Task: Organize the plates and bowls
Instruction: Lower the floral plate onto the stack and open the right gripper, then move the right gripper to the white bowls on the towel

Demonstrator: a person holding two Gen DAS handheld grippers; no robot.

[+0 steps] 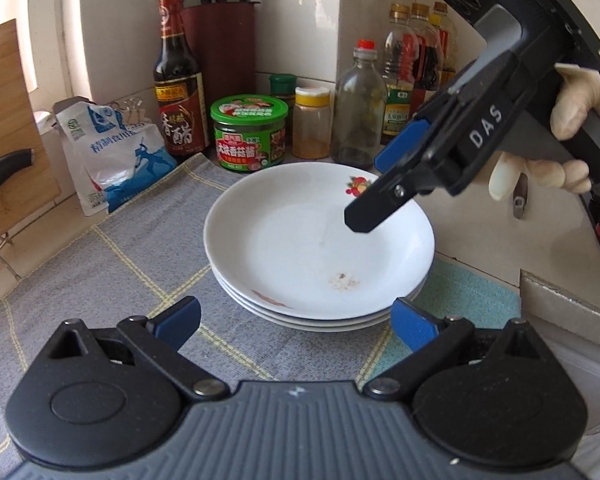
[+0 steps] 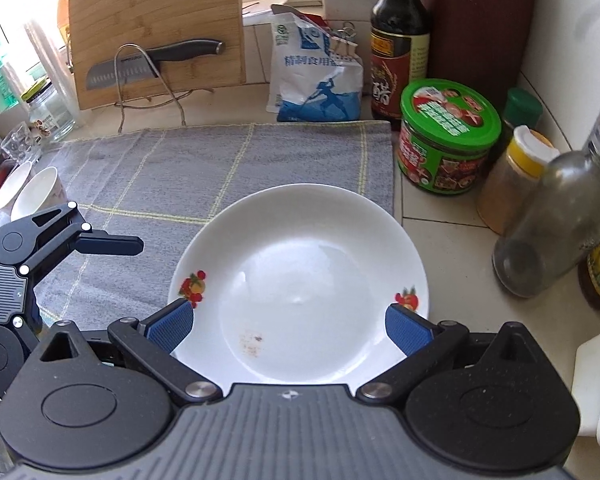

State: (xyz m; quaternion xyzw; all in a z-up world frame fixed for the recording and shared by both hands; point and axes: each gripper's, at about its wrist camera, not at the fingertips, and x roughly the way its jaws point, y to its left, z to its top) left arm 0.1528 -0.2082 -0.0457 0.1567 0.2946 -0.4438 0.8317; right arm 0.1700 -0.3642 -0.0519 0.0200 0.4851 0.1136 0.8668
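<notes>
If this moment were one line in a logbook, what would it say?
plate stack: on grey cloth | left tool: open, empty | right tool: open over top plate

Three stacked plates [image 1: 320,240], two bowls [image 2: 36,192], two grippers [image 1: 296,320], one knife [image 2: 156,62], one cutting board [image 2: 156,12].

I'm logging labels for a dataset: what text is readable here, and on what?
"DAS": white letters on the black right gripper body.
"香醋": dark glass vinegar bottle.
"香菇酱": green-lidded sauce jar.
"精制食用": white and blue plastic bag.
Oil bottle labels and the jar's small print: too blurred.
</notes>
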